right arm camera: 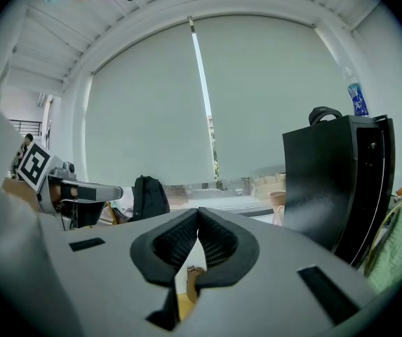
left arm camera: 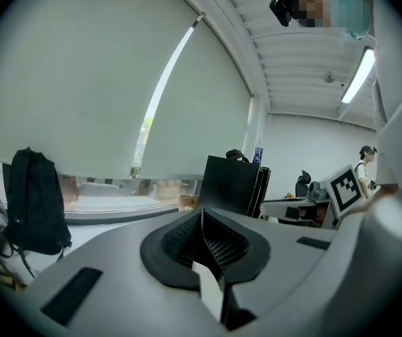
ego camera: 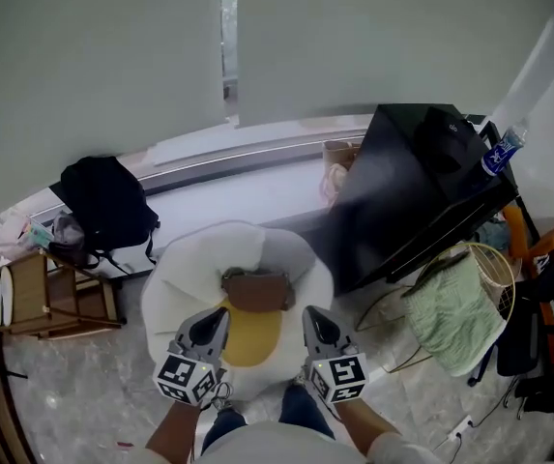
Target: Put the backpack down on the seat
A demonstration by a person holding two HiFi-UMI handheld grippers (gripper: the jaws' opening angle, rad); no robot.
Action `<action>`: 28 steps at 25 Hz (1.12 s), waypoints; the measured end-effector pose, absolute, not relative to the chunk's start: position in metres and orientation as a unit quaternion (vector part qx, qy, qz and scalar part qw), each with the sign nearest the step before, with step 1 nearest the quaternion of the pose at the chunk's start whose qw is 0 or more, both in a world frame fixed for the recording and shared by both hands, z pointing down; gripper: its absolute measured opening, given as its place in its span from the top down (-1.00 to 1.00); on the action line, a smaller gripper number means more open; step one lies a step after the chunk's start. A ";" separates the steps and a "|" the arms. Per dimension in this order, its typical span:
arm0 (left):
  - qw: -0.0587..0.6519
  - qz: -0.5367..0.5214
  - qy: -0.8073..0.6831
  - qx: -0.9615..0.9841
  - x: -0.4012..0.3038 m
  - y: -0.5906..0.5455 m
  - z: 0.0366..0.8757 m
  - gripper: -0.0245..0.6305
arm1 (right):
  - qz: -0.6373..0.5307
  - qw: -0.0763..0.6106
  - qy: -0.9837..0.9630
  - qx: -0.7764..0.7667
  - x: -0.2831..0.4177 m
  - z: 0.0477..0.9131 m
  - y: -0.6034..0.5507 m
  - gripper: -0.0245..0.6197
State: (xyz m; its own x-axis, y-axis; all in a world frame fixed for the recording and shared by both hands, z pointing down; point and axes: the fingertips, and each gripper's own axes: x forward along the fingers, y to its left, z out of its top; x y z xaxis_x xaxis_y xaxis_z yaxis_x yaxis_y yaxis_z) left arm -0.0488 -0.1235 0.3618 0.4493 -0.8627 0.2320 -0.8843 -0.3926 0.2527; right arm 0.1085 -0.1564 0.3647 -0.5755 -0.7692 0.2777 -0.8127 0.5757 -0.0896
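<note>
On a white beanbag seat (ego camera: 185,274) at the centre of the head view rests a yellow backpack with a brown top (ego camera: 253,329). Over its near edge, the left gripper (ego camera: 220,315) at 7 o'clock and the right gripper (ego camera: 310,314) at 5 o'clock hover, each with its jaws pressed together and nothing between them. A black backpack (ego camera: 107,201) stands on the window ledge (ego camera: 257,191) at 10 o'clock. A large black case (ego camera: 402,191) stands at 2 o'clock with a water bottle (ego camera: 502,151) by its top, and a green cloth (ego camera: 451,312) lies at 4 o'clock.
</note>
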 end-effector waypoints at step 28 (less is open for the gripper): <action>0.112 0.011 -0.500 0.858 -0.050 -0.096 0.272 0.81 | 0.070 0.061 -0.886 0.455 0.110 0.269 -0.130 0.83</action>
State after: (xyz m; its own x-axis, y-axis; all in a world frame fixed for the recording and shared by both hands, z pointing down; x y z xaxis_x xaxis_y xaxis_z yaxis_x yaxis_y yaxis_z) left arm -0.0499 -0.0960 0.2716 0.4989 -0.8566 0.1316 -0.8616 -0.4739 0.1817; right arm 0.1099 -0.1297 0.2691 -0.5781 -0.7979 0.1709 -0.8148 0.5757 -0.0684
